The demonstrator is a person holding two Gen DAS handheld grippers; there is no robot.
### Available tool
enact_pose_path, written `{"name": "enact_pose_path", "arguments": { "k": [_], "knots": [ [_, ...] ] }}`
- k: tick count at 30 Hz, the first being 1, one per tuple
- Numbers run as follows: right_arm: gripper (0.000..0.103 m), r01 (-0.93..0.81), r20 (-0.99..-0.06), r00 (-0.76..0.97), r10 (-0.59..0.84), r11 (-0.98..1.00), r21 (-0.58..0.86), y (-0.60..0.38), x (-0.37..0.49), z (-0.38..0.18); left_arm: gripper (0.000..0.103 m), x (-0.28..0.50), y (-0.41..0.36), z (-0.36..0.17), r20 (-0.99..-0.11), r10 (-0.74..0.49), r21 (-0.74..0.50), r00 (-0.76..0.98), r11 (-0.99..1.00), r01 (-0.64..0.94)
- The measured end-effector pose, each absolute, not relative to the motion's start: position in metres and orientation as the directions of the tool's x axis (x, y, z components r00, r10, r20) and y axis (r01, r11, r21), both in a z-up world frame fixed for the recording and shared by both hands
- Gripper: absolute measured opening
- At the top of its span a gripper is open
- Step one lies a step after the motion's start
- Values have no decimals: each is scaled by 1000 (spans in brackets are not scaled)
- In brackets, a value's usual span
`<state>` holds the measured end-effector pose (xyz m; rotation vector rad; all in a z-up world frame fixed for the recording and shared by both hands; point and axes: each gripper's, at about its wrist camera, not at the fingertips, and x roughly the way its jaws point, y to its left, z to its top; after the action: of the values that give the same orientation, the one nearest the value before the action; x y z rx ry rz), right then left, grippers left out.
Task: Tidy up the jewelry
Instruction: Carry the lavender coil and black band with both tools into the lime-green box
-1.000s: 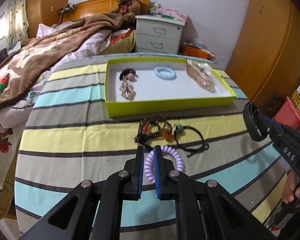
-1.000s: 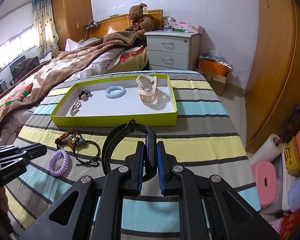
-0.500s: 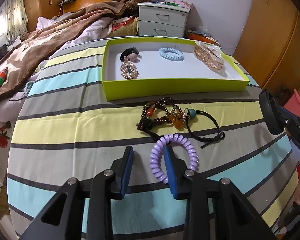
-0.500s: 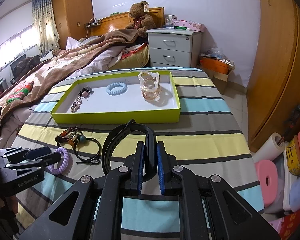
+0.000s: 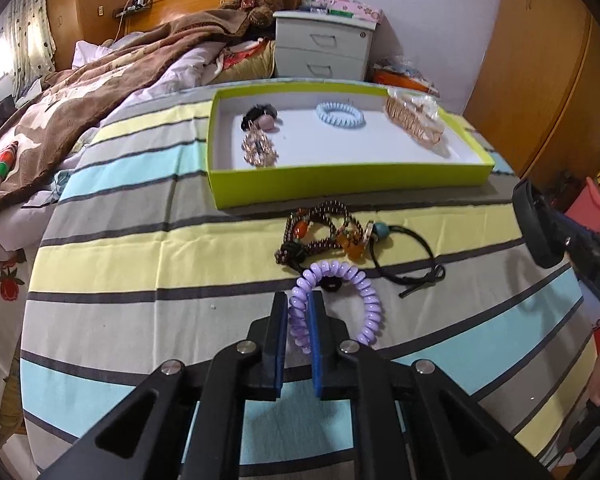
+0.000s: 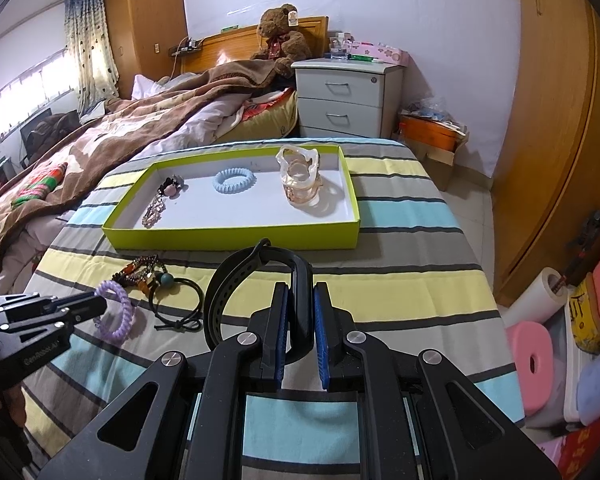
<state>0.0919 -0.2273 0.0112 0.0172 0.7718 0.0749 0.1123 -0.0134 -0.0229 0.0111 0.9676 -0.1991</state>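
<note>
Two grips are live as I read it: my left gripper (image 5: 299,322) has its jaws clamped on the near-left arc of the purple coil (image 5: 336,304), and my right gripper (image 6: 300,312) is pinched on the black band (image 6: 256,292), which loops up and left of the jaws. To do this step well I would lift the coil straight up before swinging it, since its far edge lies touching the bead tangle (image 5: 324,232) and the black tie (image 5: 408,260) just ahead of the left jaws; a drag would likely snag them. I judge the coil springy, so I would keep the squeeze firm and carry it over the near wall of the tray (image 5: 352,186), which sits farther ahead, then drop it on bare white floor between the brooch (image 5: 258,148) and the blue coil (image 5: 340,114), clear of the clip (image 5: 414,122) at the far right. The right hand should hold off, well to the right, until the left clears. Compared with half a second ago, the left jaws, then spread astride the coil, have shut on it; a second ago they were also shut. The right grip is unchanged.
</note>
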Motion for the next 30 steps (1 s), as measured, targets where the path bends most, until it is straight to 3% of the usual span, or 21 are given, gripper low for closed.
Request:
{"name": "enact_pose_path", "arguments": {
  "k": [20,28,29,30],
  "knots": [
    [13,-84,-674,734,82,996,30,-210,114,35,10,134,8,32,-745,-227,-149,628,973,174],
    [13,-101,-682,725,95,994,32,-204,118,29,11,138,19,14,-780,-229,-156,582,972,174],
    [13,-102,-684,723,96,994,32,-204,118,28,16,138,19,8,-792,-229,-159,566,972,171],
    [13,-103,-686,721,97,994,32,-204,118,27,26,139,20,2,-804,-221,-157,552,974,162]
  ]
}}
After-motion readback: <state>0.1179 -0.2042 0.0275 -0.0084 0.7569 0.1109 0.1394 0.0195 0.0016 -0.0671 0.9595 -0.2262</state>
